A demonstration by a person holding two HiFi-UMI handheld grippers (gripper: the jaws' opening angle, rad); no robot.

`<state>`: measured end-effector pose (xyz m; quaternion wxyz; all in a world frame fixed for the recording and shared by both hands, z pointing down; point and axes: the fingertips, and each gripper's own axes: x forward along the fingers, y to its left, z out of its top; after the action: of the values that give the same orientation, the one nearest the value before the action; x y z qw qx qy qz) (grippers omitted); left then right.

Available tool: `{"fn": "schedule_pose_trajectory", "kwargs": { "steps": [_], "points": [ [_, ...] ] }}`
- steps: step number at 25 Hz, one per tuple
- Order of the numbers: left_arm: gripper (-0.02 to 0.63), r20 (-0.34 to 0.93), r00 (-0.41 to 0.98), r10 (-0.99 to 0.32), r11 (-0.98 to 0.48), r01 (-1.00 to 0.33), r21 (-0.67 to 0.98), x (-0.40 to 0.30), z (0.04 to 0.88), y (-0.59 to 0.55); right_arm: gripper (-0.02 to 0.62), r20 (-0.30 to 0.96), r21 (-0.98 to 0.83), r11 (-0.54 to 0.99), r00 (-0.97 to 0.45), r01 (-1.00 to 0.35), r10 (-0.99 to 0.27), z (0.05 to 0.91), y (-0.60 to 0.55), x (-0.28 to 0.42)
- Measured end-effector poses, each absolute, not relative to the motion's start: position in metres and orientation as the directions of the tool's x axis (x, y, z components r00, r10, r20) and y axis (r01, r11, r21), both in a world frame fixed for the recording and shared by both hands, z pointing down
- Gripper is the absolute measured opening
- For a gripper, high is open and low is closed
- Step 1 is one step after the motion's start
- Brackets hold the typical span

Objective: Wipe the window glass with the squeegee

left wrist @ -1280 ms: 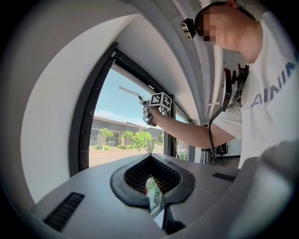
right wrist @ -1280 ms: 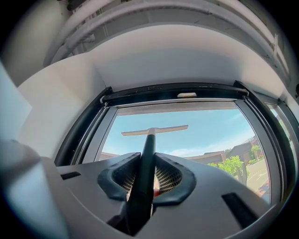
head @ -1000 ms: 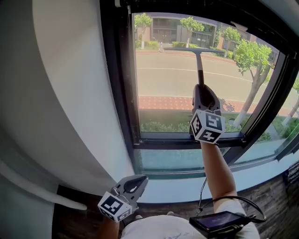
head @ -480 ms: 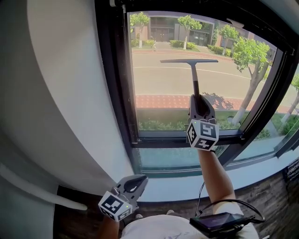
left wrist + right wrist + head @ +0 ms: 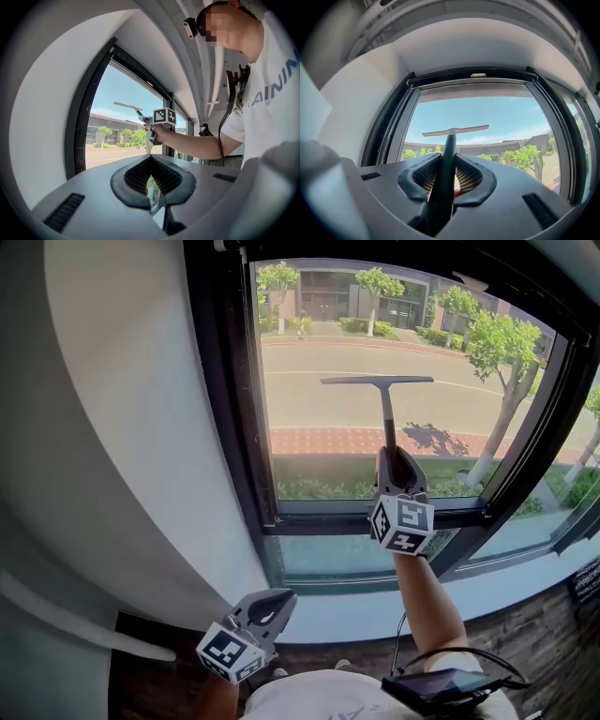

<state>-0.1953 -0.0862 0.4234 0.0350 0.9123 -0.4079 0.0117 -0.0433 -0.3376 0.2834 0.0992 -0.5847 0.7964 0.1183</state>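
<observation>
The squeegee (image 5: 387, 413) has been drawn lower on the window glass (image 5: 319, 418) than a second ago. Its blade is laid level across the pane, at 12 o'clock from the right gripper (image 5: 394, 457). The dark handle is clamped between that gripper's jaws, which are closed on it. The left gripper (image 5: 272, 604) is held low at 7 o'clock, beside the white wall (image 5: 131, 427), its jaws brought together on nothing.
</observation>
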Motion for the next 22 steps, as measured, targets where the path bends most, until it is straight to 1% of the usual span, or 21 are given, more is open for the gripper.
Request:
{"fn": "schedule_pose_trajectory", "kwargs": {
  "steps": [22],
  "points": [
    [0.015,0.048,0.669,-0.741,-0.667,-0.743,0.056,-0.195,0.424,-0.090,0.100,-0.160,0.033,0.284,-0.286,-0.958,-0.945,0.371,-0.329,-0.033]
  ]
}}
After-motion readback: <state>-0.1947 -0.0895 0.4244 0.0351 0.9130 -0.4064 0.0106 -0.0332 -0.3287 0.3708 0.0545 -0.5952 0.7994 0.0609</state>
